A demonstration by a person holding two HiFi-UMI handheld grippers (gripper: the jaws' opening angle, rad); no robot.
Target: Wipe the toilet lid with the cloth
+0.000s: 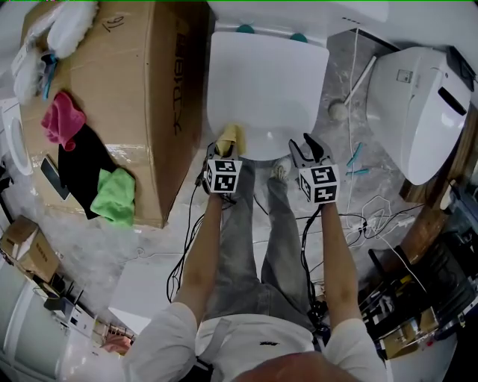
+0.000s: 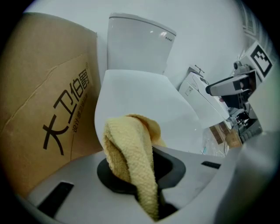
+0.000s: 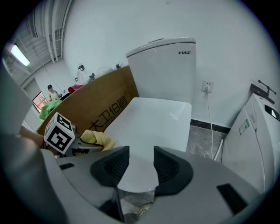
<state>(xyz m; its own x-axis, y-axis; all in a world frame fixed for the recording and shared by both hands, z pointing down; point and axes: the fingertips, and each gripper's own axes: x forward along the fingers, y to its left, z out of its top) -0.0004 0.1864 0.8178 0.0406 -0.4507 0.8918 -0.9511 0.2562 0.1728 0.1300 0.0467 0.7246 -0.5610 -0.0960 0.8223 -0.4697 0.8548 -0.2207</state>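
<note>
toilet lid point(image 1: 265, 89) lies closed beside a cardboard box point(image 1: 112, 97), ready for wiping.
yellow cloth point(image 2: 131, 153) hangs at the lid's front edge, clenched in the left gripper point(image 2: 140, 173); the right gripper point(image 3: 136, 168) hovers alongside, jaws apart and empty. a good wipe likely means pressing the cloth flat and sweeping front to back in overlapping passes.

In the head view the left gripper point(image 1: 222, 154) covers most of the cloth point(image 1: 230, 137); the picture's top edge cuts off the toilet tank point(image 1: 299, 10).
</note>
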